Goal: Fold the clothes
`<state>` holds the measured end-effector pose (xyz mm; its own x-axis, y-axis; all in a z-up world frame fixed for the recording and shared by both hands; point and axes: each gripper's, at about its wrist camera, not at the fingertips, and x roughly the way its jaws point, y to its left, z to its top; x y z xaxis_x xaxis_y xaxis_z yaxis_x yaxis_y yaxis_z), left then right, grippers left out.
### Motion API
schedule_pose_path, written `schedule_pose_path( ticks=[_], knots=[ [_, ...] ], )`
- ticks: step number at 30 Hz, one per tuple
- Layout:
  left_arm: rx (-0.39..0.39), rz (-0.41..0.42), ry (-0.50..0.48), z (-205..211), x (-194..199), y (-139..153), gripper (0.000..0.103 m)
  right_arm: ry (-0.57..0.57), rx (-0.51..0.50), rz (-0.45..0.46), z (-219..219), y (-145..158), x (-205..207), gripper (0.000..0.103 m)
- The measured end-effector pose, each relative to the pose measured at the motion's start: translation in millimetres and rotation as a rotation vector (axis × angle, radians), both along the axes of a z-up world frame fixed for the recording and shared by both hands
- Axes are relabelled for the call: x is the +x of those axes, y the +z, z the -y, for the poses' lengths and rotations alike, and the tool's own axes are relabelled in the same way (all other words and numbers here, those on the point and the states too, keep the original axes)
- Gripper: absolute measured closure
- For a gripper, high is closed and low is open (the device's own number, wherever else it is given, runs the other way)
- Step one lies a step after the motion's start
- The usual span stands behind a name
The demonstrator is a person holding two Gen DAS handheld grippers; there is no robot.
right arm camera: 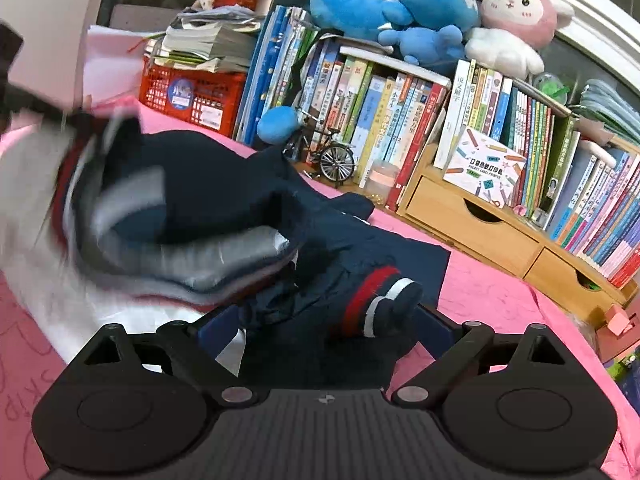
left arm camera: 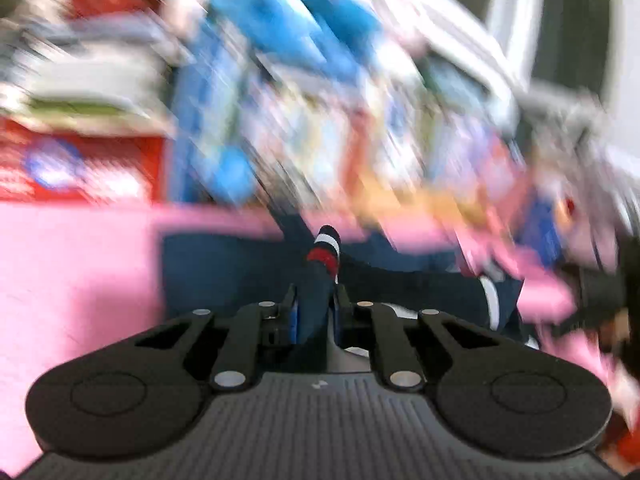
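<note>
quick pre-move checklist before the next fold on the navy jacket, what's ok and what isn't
1. Left tool pinching the navy jacket: ok, its fingers are closed on a fold of navy cloth.
2. Right tool clamped on cloth: not ok, its fingers stand wide with the striped cuff lying loose between them.
3. Jacket lying flat: not ok, it is bunched and partly lifted.
4. Bare pink cover to lay the fold on: ok, free to the right of the jacket.
5. Model bicycle clear of the cloth: cannot tell, it stands right behind the raised part.
6. Left view sharp enough to judge: not ok, heavily blurred.
</note>
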<state>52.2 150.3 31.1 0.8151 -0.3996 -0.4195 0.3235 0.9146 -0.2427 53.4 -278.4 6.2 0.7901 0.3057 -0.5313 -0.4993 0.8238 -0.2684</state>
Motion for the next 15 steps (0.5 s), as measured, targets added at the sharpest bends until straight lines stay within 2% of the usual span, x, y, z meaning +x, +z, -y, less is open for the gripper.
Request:
schedule_pose_path(
  ticks=[4,6,9,12,13,14,15],
  knots=[
    [-0.003,0.041,0.197,-32.8,7.9,8.2,0.088,0.012,0.024,-0.006,-10.3,-2.1,15.6,0.008],
    [0.059,-0.03,0.231,-30.4,18.8,-7.9,0.088,0.034,0.054,-0.008,-21.4,-3.5,27.4,0.008],
    [0.069,-0.116,0.243,-29.8,27.4,-32.5,0.087,0.067,0.098,-0.009,-38.3,-5.4,45.7,0.007],
    [0.062,-0.126,0.25,-29.7,26.5,-44.8,0.086,0.063,0.15,-0.015,-55.9,-8.2,77.8,0.0],
    [0.058,-0.125,0.253,-29.8,26.4,-45.3,0.086,0.057,0.168,-0.054,-60.9,-12.0,90.4,0.0],
    [0.054,-0.124,0.256,-30.3,25.8,-44.9,0.085,0.05,0.186,-0.093,-65.8,-15.8,103.0,0.001],
    [0.049,-0.122,0.26,-31.1,25.3,-43.4,0.085,0.04,0.2,-0.12,-69.9,-18.1,111.3,0.015]
  ],
)
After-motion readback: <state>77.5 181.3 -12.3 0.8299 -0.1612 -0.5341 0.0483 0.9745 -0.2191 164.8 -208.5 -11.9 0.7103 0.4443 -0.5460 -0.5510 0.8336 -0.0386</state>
